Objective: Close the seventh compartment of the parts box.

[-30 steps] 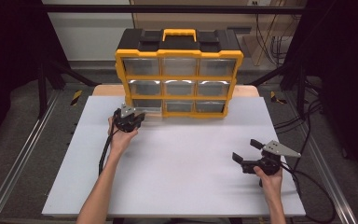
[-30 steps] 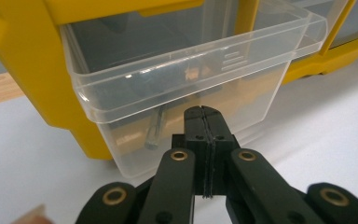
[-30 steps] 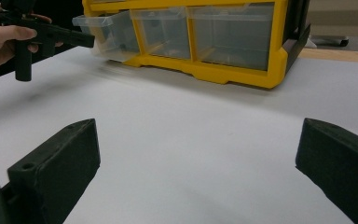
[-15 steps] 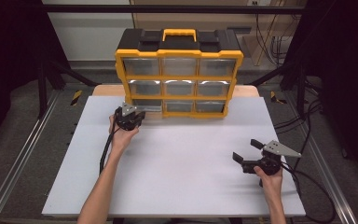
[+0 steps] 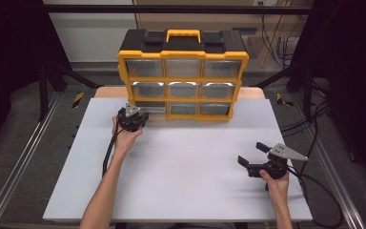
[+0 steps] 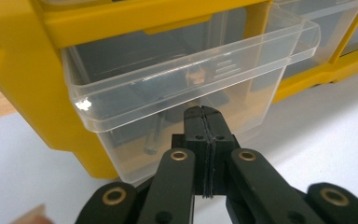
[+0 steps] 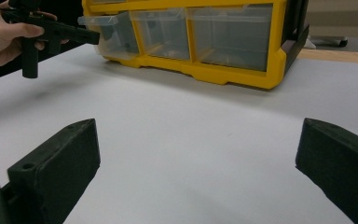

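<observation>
While the left claw [image 6: 203, 112] has its jaws pressed flat together with nothing between them, its tips sit right at the front of the clear drawer [image 6: 186, 84], just under that drawer's protruding lip; whether they actually touch the plastic is hard to tell from this close angle. That drawer is the bottom-left one of the yellow organizer [image 5: 183, 76], and it stands pulled partway out of its slot. Through its clear wall something small and pale can be made out on the floor of the drawer, too blurred to name.

From the high view, the organizer stands upright at the far edge of the bench [image 5: 181, 186], three rows of three drawers with a black top and a yellow handle. The left claw [image 5: 134, 116] is held at its lower left corner, cable trailing back along the forearm.

Well apart, near the bench's right front, the right claw [image 5: 252, 160] hovers over bare surface with its jaws spread wide, holding nothing and pointing across toward the organizer.
</observation>
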A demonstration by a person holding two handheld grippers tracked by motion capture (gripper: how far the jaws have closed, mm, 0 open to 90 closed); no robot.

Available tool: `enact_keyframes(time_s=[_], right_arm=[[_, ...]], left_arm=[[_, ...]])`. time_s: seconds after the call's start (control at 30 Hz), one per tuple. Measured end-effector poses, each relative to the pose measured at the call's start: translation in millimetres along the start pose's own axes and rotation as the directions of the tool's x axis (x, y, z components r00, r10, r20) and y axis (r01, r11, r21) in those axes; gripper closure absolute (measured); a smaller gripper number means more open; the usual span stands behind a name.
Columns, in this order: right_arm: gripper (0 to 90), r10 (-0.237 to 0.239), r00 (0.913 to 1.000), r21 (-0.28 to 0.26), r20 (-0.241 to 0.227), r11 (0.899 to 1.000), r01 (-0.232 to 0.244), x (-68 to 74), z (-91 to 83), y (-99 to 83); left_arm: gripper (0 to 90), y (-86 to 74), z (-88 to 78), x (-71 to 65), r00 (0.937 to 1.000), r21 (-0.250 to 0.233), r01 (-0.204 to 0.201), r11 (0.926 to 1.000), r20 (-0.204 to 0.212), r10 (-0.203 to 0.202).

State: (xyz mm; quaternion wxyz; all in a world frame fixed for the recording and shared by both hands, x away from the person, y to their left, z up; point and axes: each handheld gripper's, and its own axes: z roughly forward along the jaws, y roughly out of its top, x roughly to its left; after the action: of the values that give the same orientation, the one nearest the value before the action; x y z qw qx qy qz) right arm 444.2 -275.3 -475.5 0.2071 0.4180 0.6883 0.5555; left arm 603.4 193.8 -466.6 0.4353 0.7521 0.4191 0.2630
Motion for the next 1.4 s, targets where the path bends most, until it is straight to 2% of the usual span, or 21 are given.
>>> enact_keyframes(time_s=[1.4], right_arm=[[0.4,0.002,1.0,0.005,0.0,1.0,-0.002,0.2,0.2,-0.2]], left_arm=[[89.1,2.0,12.5,7.4,0.9997,0.003,-0.012,0.9999,-0.021,0.012]])
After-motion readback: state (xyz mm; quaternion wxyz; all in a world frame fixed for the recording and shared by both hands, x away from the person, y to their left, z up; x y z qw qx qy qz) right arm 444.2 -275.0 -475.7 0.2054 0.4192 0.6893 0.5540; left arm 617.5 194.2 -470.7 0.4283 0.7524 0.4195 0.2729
